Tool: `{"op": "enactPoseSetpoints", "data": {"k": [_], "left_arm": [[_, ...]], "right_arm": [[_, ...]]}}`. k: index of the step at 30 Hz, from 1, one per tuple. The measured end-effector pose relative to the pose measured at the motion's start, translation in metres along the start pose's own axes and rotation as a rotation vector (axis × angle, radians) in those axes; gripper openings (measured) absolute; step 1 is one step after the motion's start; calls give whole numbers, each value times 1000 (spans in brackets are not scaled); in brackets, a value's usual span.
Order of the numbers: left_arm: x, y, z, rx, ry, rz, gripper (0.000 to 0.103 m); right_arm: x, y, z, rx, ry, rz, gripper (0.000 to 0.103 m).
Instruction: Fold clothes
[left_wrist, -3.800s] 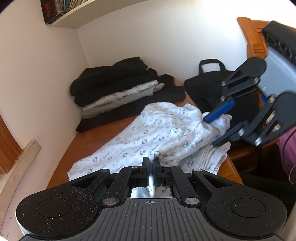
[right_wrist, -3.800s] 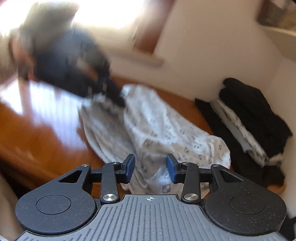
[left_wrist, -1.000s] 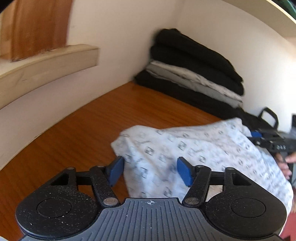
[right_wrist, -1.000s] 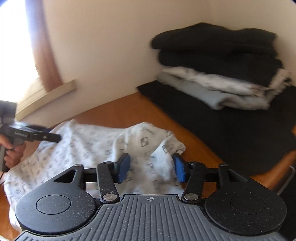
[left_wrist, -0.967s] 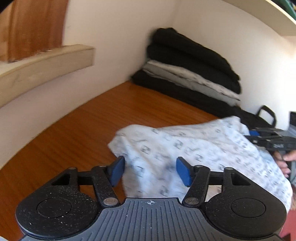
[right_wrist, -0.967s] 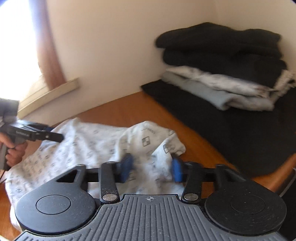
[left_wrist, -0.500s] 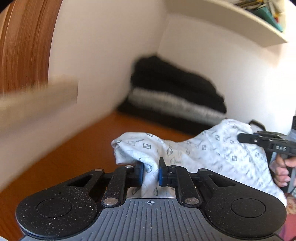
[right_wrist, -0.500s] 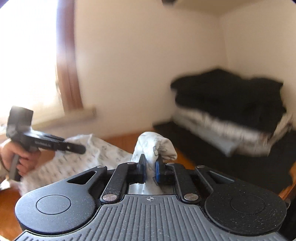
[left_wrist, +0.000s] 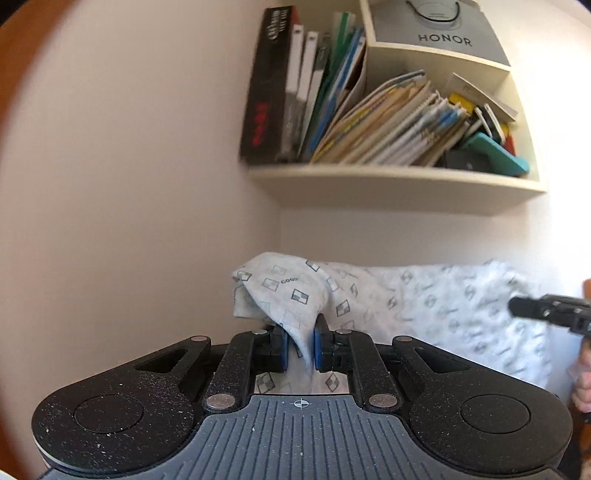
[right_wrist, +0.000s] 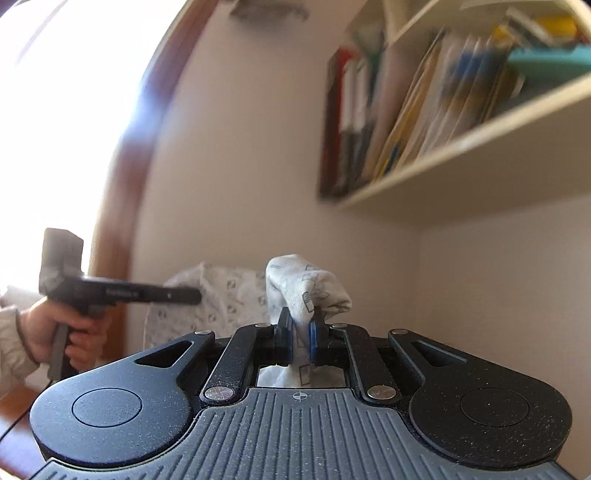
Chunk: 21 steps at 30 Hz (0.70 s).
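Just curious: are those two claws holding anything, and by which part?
Both hold the white patterned garment: left gripper and right gripper each pinch a bunched edge.

Wall shelf (left_wrist: 395, 181), cream, mounted in the room's corner above the work area. Its lower board carries a black binder (left_wrist: 266, 85) standing at the left end, then slim folders and a row of notebooks and paper files (left_wrist: 391, 122) leaning leftward, with a teal case (left_wrist: 498, 153) at the right end. An upper compartment holds a grey box (left_wrist: 439, 26) marked HONOR.
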<state>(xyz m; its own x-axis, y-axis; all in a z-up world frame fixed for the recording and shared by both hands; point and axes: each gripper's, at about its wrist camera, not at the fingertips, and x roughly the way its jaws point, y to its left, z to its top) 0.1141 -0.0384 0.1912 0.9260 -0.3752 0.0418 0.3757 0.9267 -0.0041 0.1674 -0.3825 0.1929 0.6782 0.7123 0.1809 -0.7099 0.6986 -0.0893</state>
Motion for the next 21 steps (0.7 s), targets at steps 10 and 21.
{"op": "enactPoseSetpoints", "data": {"k": [10, 21], "left_arm": [[277, -23, 31, 230, 330, 160, 25], [254, -39, -19, 267, 376, 81, 37]], "right_arm": [[116, -155, -49, 88, 159, -285, 23], [137, -157, -99, 162, 245, -144, 29]]}}
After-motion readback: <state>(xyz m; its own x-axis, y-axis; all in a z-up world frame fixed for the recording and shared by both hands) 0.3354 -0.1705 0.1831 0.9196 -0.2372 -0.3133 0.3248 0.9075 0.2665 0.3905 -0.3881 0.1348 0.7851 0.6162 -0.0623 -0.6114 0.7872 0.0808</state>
